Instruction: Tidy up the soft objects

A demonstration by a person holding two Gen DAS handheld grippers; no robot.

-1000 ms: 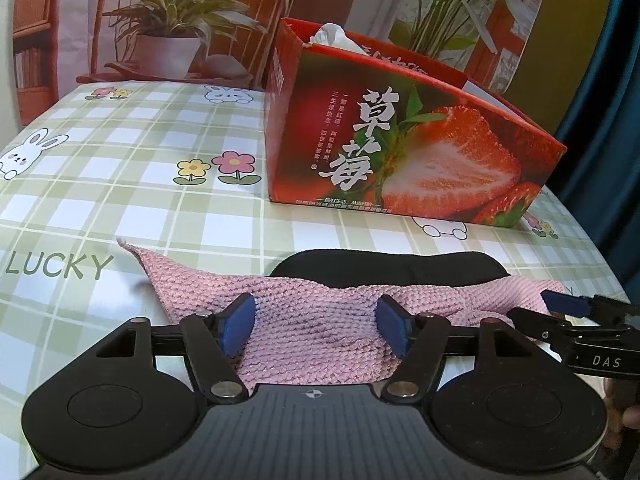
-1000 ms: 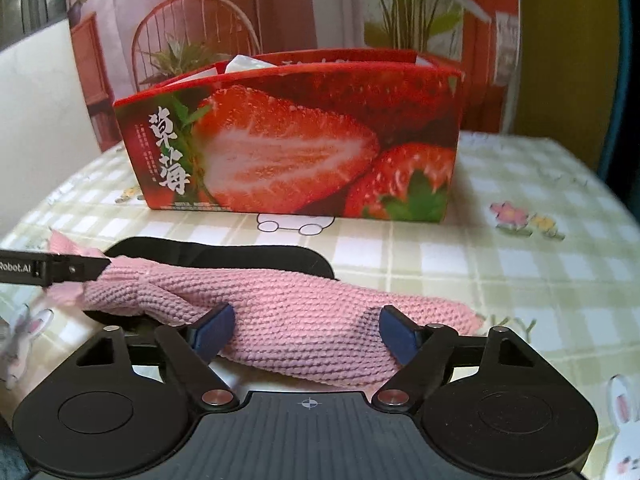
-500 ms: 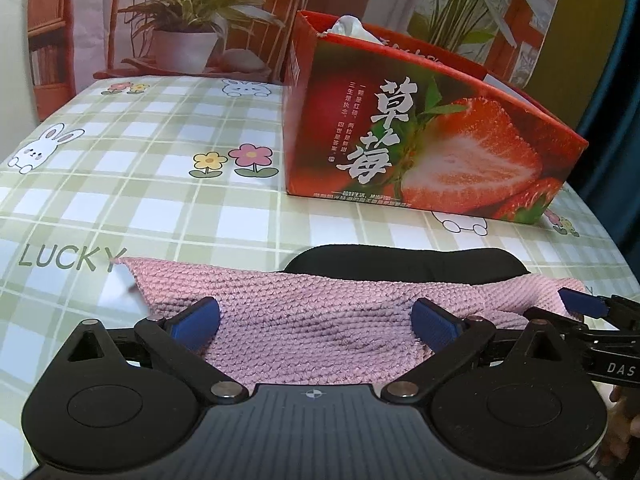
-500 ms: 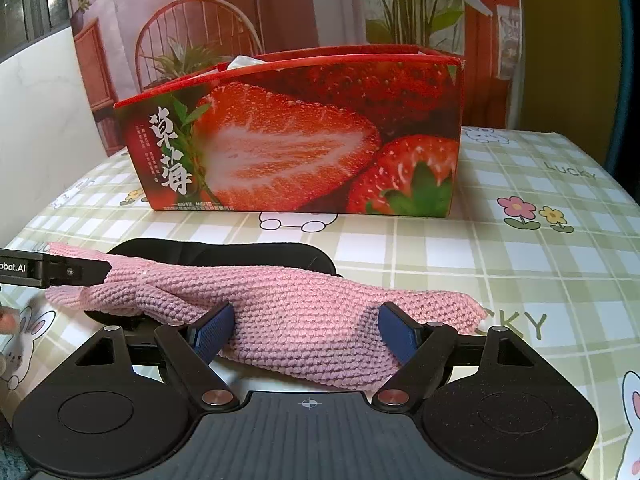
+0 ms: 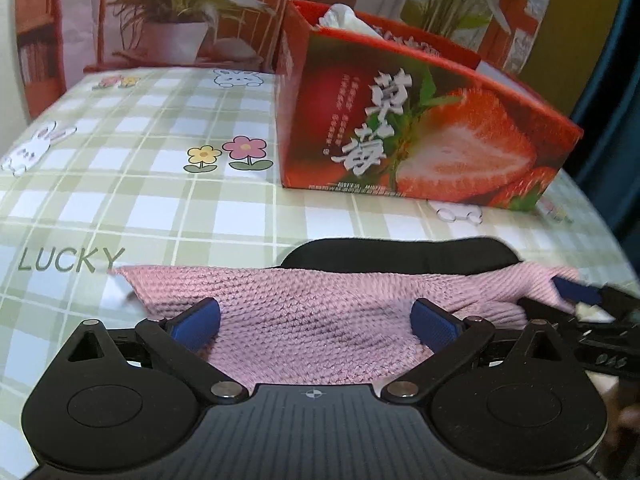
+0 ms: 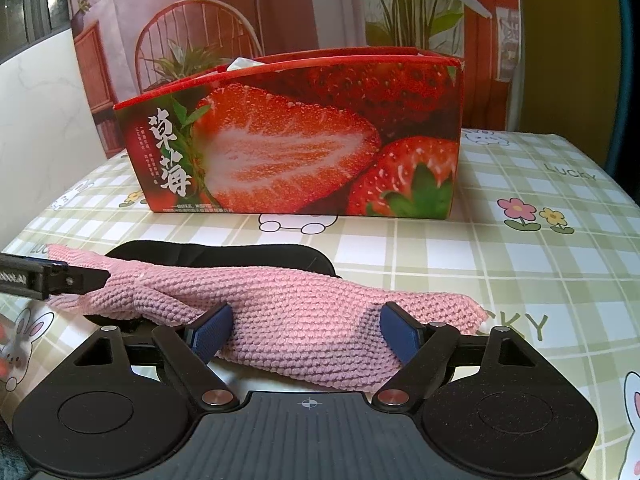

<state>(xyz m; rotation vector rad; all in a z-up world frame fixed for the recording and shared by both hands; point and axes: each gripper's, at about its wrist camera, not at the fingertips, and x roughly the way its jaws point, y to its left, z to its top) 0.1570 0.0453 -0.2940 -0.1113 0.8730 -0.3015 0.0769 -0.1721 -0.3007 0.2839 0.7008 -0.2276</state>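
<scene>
The pink knitted cloth [image 5: 320, 316] lies bunched across the checked tablecloth [image 5: 132, 208], in front of the strawberry-printed box [image 6: 304, 148]. It covers most of a black soft item [image 5: 400, 254], of which only a curved edge shows, so its kind cannot be told. The left gripper [image 5: 316, 320] has just been opening; its jaws stand wide with the cloth between them, pads clear of it. The right gripper [image 6: 306, 332] is spread too, and its blue pads [image 6: 210, 334] sit against the cloth's folds; whether they press cannot be told. A white tissue [image 5: 340, 16] peeks over the box rim; the rest of the contents are hidden.
</scene>
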